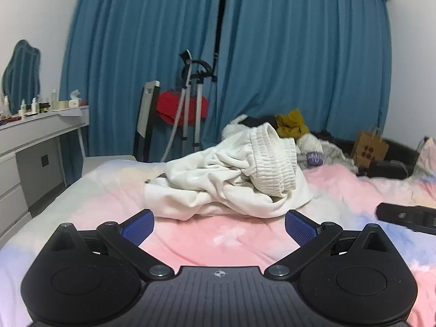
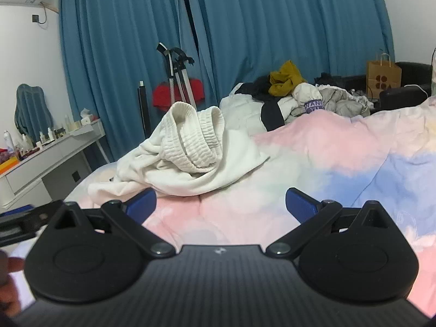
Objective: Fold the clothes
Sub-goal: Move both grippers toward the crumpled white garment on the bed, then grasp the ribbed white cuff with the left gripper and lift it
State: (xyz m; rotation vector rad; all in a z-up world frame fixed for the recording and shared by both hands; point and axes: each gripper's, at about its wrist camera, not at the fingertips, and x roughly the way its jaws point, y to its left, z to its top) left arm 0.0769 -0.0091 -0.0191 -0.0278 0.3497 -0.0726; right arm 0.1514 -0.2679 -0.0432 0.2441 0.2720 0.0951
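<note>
Garment crumpled, unfolded
White garment (image 1: 226,179) heaped mid-bed (image 1: 109,196); left tool (image 1: 219,224) and right tool (image 2: 220,204) spread wide, holding nothing.

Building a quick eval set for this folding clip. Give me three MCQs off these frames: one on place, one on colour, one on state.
1. Where does the white garment lie?
A. on the bed
B. on the desk
C. on the chair

2. What colour are the curtains?
A. red
B. blue
C. grey

3. How does the left gripper stand?
A. shut on the garment
B. shut, empty
C. open, empty

Answers:
1. A: it sits crumpled on the bed, on the pink-and-blue cover, ahead of both grippers.
2. B: blue drapes fill the back wall in both views.
3. C: its blue fingers are spread wide with only bedcover between them; the right gripper looks the same.
</note>
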